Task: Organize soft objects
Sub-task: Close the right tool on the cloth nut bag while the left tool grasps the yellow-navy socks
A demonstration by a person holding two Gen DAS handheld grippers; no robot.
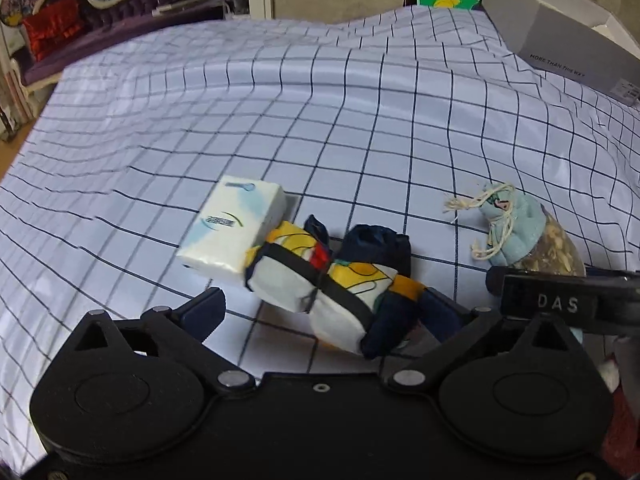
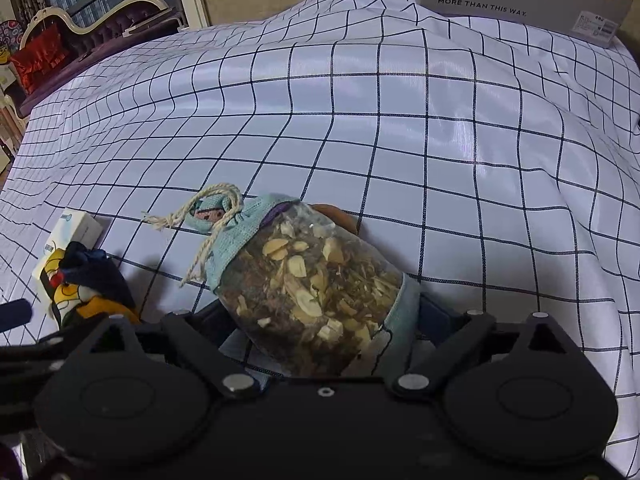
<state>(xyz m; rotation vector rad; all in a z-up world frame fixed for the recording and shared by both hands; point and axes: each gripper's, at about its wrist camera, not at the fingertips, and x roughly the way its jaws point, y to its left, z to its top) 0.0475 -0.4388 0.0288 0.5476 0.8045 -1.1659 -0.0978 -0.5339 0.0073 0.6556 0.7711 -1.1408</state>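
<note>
Straddling soft things.
Left gripper (image 1: 324,306) gapes, sock bundle (image 1: 320,276) loose inside; right gripper (image 2: 320,312), wide around pouch (image 2: 308,280) at bundle's three o'clock, grip unclear.

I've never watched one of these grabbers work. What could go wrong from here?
The folded cloth bundle overlaps the tissue pack, so the open left gripper might drag both. The herb pouch lies between the right gripper's open fingers; its loose drawstring could snag. The wrinkled checked sheet could bunch.
</note>
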